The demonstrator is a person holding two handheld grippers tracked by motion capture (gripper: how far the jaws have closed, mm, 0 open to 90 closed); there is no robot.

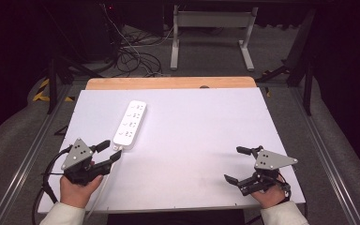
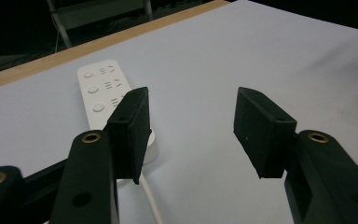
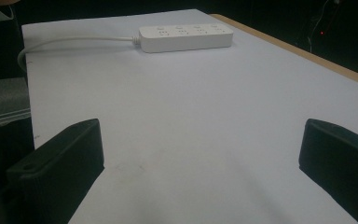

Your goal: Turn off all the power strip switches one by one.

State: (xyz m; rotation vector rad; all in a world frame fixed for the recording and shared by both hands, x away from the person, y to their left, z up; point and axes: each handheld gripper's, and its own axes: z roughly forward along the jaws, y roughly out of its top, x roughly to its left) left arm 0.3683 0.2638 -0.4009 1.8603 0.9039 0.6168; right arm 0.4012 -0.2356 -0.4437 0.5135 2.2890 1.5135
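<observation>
Leftmost, the left gripper (image 1: 111,152) hovers at the near end of the white power strip (image 1: 130,124), jaws partly open and empty. No brand or writing is legible on the strip. Rightward, the right gripper (image 1: 236,164) gapes wide, holding nothing.

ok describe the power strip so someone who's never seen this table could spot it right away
Start from the white table with a wooden strip along its far edge. On its left half, just ahead of the left gripper, lies the power strip: a long white bar with rows of sockets, its white cord running off the near edge. Nothing else lies on the tabletop.
</observation>
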